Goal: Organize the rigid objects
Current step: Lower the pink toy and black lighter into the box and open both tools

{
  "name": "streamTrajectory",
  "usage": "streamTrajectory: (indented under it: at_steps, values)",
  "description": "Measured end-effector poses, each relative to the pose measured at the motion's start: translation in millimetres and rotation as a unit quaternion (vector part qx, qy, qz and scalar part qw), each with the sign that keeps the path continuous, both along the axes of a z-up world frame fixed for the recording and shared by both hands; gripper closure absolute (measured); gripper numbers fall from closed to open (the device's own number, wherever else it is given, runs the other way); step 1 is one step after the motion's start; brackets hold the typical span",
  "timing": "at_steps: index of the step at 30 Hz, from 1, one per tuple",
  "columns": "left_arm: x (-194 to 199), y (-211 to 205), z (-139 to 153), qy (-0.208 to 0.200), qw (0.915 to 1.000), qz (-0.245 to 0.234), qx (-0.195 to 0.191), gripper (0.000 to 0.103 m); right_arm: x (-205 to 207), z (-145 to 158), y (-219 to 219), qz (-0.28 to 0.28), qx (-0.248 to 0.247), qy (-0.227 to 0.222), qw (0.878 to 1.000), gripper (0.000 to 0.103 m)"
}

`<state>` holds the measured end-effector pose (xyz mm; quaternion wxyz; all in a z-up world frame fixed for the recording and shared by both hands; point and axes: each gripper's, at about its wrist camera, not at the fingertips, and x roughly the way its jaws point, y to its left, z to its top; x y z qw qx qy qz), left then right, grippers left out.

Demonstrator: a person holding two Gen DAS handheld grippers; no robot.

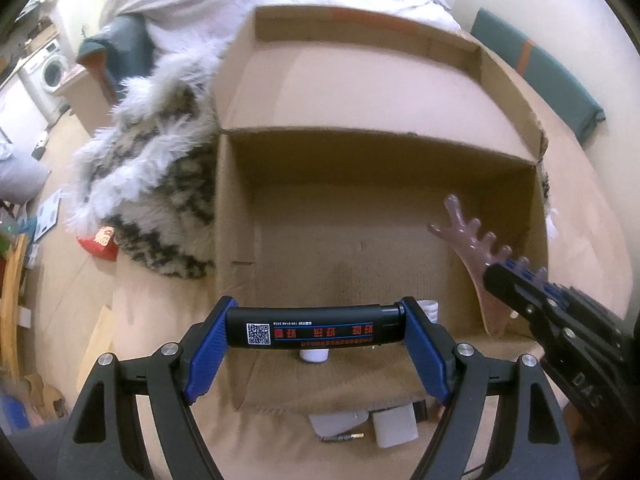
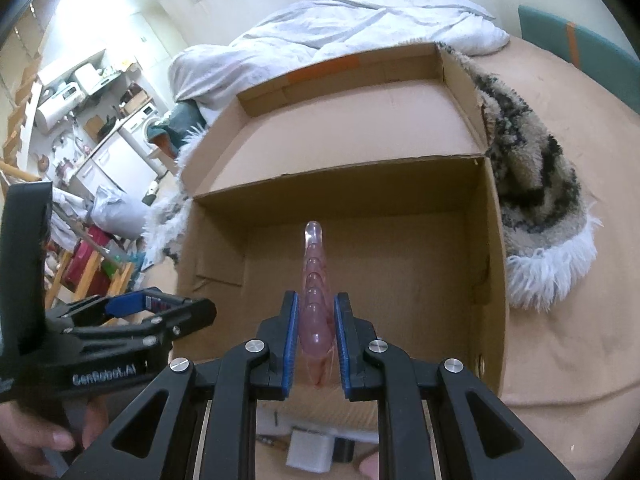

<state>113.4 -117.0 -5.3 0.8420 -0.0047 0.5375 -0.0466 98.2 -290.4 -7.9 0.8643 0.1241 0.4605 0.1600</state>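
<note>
Both tools are hovering over the cardboard box (image 1: 360, 240): the left tool (image 1: 316, 330) is gripping a black bar (image 1: 312, 328), the right tool (image 2: 317, 340) a pink comb (image 2: 316, 304). The box floor looks bare, apart from a white cup (image 1: 314, 354) at 6 o'clock, so sorting seems barely begun.

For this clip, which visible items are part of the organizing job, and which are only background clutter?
Part of the job:
- black bar-shaped object with QR label, held by the left gripper
- translucent pink knobbed comb-like tool, held by the right gripper
- open brown cardboard box

Lying about:
- furry black-and-white blanket
- white duvet
- white washing machine
</note>
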Motion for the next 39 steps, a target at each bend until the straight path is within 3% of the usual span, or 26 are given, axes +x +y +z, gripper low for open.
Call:
streamTrajectory:
  at_steps: [8, 26, 29, 31, 33, 35, 36, 39]
  values:
    - [9.4, -7.4, -36.9, 0.01, 0.9999, -0.006, 0.012, 0.024, 9.3, -38.5, 5.5, -0.002, 0.002, 0.045, 0.999, 0.085]
    - [13.7, -18.3, -51.8, 0.031, 0.9995, 0.005, 0.01, 0.024, 23.7, -60.0, -1.1, -0.016, 0.014, 0.083, 0.996, 0.085]
    - [10.1, -17.1, -49.2, 0.029, 0.9995, 0.01, 0.0, 0.017, 26.7, -62.5, -4.8, -0.023, 0.024, 0.094, 0.995, 0.085]
    - [7.4, -17.3, -48.5, 0.029, 0.9995, 0.006, -0.009, 0.011, 27.7, -62.9, -7.9, -0.03, 0.028, 0.1, 0.994, 0.079]
    - [5.3, -15.5, -45.7, 0.022, 0.9996, 0.006, -0.015, 0.009, 27.3, -60.7, -12.1, -0.041, 0.029, 0.097, 0.994, 0.059]
    - [3.0, -15.3, -42.7, 0.02, 0.9997, 0.004, -0.016, 0.008, 27.2, -58.3, -19.1, -0.055, 0.044, 0.094, 0.993, 0.049]
    - [0.8, -17.3, -41.5, 0.017, 0.9998, 0.001, -0.012, 0.008, 27.3, -56.6, -22.3, -0.058, 0.057, 0.091, 0.992, 0.039]
    - [-0.5, -20.1, -38.0, 0.011, 0.9999, -0.002, -0.01, 0.008, 25.7, -46.9, -22.3, -0.054, 0.071, 0.069, 0.994, 0.026]
